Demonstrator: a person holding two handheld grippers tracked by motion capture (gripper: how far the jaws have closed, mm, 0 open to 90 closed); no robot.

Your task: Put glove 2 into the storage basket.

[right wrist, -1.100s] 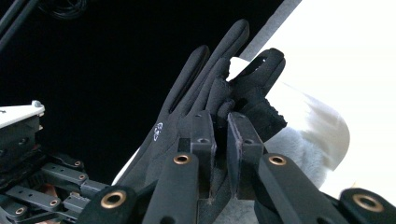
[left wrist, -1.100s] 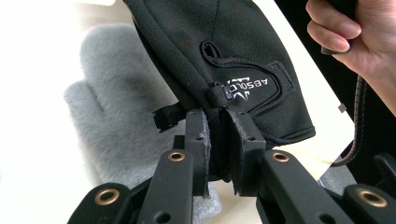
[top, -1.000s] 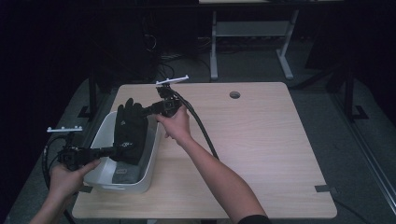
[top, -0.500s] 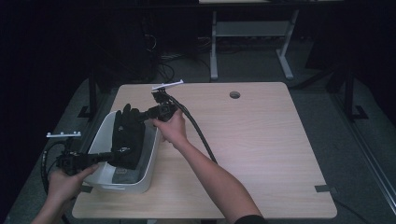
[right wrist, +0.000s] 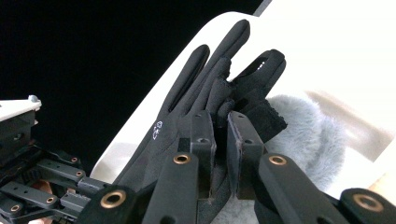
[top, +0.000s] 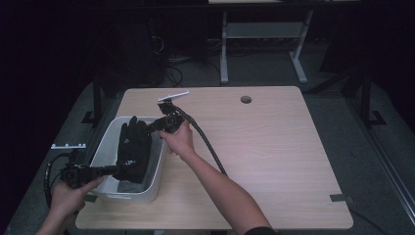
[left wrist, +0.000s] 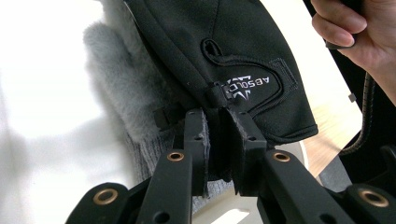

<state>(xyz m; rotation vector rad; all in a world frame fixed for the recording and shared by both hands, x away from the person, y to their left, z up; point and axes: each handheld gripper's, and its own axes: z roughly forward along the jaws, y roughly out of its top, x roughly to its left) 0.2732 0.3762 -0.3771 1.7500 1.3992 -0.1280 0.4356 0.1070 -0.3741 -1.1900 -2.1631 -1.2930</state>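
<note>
A black glove (top: pixel 133 149) with white lettering on its cuff hangs stretched over a white bin (top: pixel 108 147) at the table's left edge. My left gripper (top: pixel 116 170) comes in from the lower left and is shut on the cuff end (left wrist: pixel 219 133). My right gripper (top: pixel 149 128) reaches over the bin's far rim and is shut on the glove near its fingers (right wrist: pixel 221 135). Under the glove, inside the bin, lies a grey fuzzy item (left wrist: pixel 123 88), which the right gripper view shows too (right wrist: pixel 306 135).
The bin's white wall (right wrist: pixel 336 51) rises behind the glove. A thick black cable (top: pixel 205 142) trails from the right gripper across the wooden table (top: pixel 274 147), which has a round hole (top: pixel 245 99) near its far edge. Beyond it stands a white desk frame (top: pixel 225 49).
Both hands have sunk, carrying the glove down into the bin. The left gripper has drifted toward the table's near left corner. Both grips have held.
</note>
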